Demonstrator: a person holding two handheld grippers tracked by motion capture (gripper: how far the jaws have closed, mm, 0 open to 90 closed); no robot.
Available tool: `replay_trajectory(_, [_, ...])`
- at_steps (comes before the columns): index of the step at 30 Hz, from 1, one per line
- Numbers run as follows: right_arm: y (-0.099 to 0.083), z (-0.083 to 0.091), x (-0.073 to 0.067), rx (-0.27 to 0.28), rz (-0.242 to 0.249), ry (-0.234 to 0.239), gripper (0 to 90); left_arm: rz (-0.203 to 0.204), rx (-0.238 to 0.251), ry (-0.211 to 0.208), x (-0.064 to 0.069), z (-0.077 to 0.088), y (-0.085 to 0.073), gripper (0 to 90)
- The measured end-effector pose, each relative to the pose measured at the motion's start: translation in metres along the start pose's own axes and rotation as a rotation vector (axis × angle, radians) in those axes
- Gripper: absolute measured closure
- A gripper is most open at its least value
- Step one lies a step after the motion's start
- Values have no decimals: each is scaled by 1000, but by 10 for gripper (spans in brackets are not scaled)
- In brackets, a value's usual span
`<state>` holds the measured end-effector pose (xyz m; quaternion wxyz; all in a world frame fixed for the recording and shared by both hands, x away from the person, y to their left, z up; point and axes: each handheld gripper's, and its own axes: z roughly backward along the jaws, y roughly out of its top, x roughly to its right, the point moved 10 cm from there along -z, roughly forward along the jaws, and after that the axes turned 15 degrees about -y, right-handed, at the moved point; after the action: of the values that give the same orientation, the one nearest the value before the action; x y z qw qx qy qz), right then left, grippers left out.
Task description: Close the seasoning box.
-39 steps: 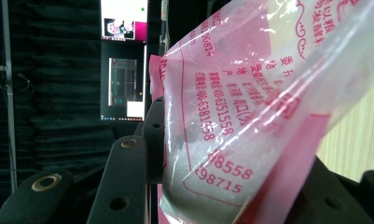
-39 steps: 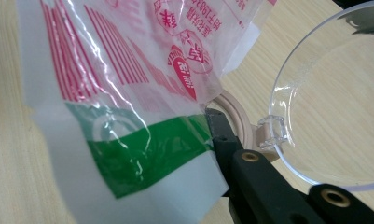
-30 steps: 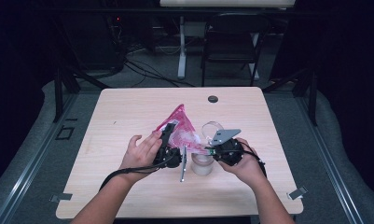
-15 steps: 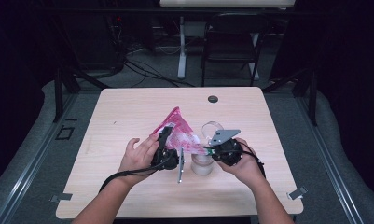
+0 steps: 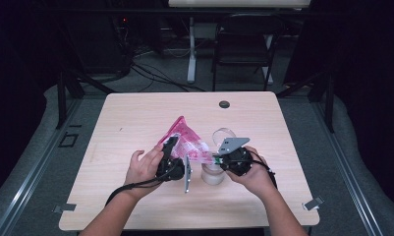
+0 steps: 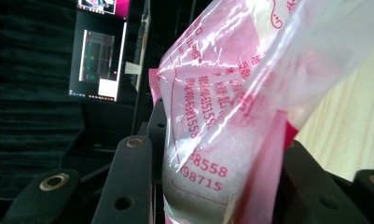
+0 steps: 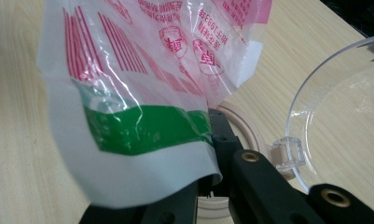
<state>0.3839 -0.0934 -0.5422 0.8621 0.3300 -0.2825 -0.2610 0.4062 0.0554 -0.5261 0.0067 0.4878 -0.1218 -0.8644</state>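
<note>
Bag (image 5: 187, 142): thin, glossy, crinkled plastic film, pink and clear with red print and a green band near one edge; part-filled with a white grainy substance. From the high view it forms a rough triangle, its peak pointing away from the person, held between the two grippers above the middle of the table (image 5: 135, 113).

Left gripper (image 5: 171, 158): black body, trailing cable, grey plate hanging edge-on at its right. Its jaws grip the bulging lower part of the bag and have just been closing further on it. The left gripper view shows the film pressed between both black jaws, white grains packed behind the print, and dark monitors beyond the table edge.

Right gripper (image 5: 218, 160): black, grey three-cornered plate on top. Its jaws are closed tight on the bag's flat white and green corner, as the right gripper view shows.

Jar (image 5: 213, 174): round, pale, open-mouthed, standing on the table directly below the right gripper. In the right gripper view its cream-coloured rim (image 7: 243, 122) sits just behind the jaws.

Lid (image 5: 224, 135): clear, round, rigid plastic, hinged to the jar and tipped back; the right gripper view shows its small clear hinge tab (image 7: 287, 151).

Table: light wood grain, rectangular, rounded corners, a dark round cap (image 5: 224, 104) near the far edge. Broad bare wood lies to the left, right and far side of the hands.
</note>
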Motion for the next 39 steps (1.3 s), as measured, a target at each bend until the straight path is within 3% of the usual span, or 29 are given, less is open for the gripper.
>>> replay_trajectory(2, [1, -1, -1, 5, -3, 1, 900, 10, 0, -5, 1, 0, -1, 663])
replay_trajectory(3, [1, -1, -1, 5, -1, 2, 900, 33, 8, -16, 4, -1, -3, 664])
replay_trajectory(16, [7, -2, -7, 25, 15, -18, 900, 103, 4, -51, 19, -6, -13, 678])
replay_trajectory(26, [9, -1, -10, 24, 18, -5, 896, 136, 3, -71, 26, -9, -17, 687])
replay_trajectory(31, [13, 2, -12, 52, -2, 12, 859, 176, 0, -99, 33, -14, -22, 695])
replay_trajectory(32, [14, 2, -12, 58, -10, 13, 852, 179, 0, -100, 34, -14, -22, 697])
replay_trajectory(33, [14, 3, -12, 57, -7, 14, 847, 151, -32, -103, 32, -13, -25, 699])
replay_trajectory(35, [15, 3, -12, 58, -7, 15, 839, 152, -31, -104, 33, -13, -25, 703])
replay_trajectory(39, [17, 3, -15, 72, -20, 33, 775, 173, -32, -147, 39, -15, -27, 714])
